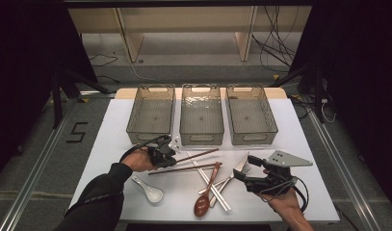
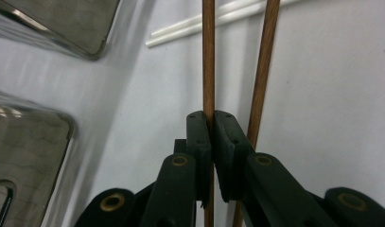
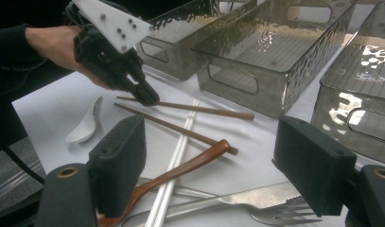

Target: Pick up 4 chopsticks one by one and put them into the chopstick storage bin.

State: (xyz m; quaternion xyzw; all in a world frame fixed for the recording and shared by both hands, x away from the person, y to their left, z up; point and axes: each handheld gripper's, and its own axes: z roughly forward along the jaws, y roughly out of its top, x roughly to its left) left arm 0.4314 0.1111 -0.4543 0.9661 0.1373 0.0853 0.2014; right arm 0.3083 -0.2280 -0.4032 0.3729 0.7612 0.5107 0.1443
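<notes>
Nearest me on the white desk (image 1: 299,144) lie a brown spoon (image 1: 206,189), a white spoon (image 1: 149,190), white chopsticks (image 1: 210,182), a knife (image 1: 232,174) and a fork (image 1: 245,168). My right tongs (image 1: 241,168) hang spread over the fork, gripping nothing. My left tongs (image 1: 173,154) are pressed together, pinching one brown chopstick (image 1: 198,155) near its end; its twin (image 1: 184,169) lies just beside. Beyond stand three clear bins (image 1: 201,137) in a row.
</notes>
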